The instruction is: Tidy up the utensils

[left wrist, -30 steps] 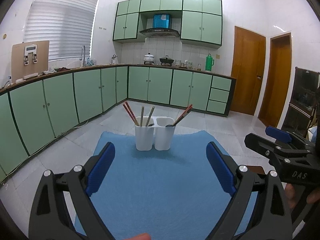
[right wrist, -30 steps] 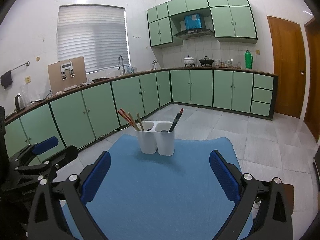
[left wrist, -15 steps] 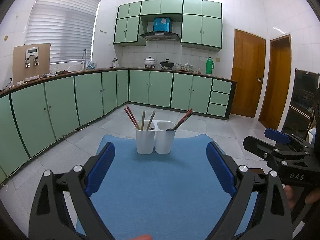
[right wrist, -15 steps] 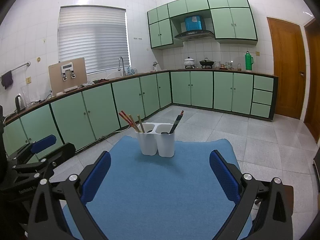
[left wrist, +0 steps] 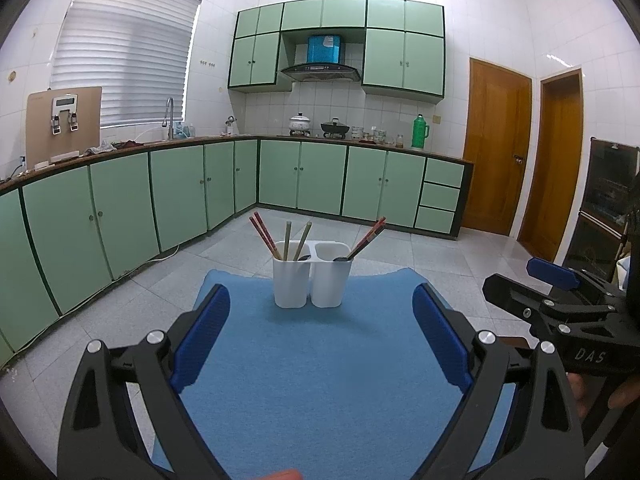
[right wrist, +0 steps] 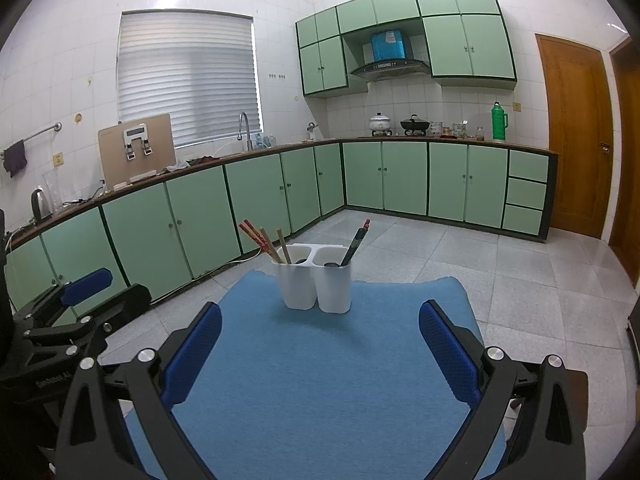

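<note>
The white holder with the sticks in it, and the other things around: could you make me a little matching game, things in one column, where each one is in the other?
Things:
1. red chopsticks
2. white holder
3. green flask
4. left claw

Places or states:
a. on the kitchen counter near the doors
b. open, holding nothing, above the blue mat
c. leaning in the holder's left cup
d. standing at the far end of the blue mat

Pairs: 1-c, 2-d, 3-a, 4-b
</note>
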`<state>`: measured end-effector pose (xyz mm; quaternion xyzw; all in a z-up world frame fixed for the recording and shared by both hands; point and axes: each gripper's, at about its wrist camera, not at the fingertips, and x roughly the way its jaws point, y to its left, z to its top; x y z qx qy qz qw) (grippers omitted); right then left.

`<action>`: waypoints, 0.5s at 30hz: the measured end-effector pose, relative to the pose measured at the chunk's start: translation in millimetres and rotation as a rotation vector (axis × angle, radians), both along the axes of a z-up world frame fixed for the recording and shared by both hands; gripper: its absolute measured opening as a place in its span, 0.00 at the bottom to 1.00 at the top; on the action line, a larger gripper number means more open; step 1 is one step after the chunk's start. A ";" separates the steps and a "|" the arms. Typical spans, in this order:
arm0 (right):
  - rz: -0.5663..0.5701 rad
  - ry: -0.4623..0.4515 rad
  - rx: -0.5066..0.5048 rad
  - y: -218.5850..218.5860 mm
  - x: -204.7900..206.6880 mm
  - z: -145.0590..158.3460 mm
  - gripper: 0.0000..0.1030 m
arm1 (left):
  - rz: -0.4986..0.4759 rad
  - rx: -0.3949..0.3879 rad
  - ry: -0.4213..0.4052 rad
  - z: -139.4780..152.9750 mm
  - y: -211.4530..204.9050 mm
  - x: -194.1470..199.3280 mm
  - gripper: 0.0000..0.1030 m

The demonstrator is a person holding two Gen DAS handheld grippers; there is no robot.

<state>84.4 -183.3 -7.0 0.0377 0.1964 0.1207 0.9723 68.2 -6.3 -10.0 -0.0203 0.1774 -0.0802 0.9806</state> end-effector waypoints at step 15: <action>0.000 0.001 0.001 0.1 0.1 -0.2 0.94 | 0.001 0.001 0.003 1.8 -0.2 0.6 0.87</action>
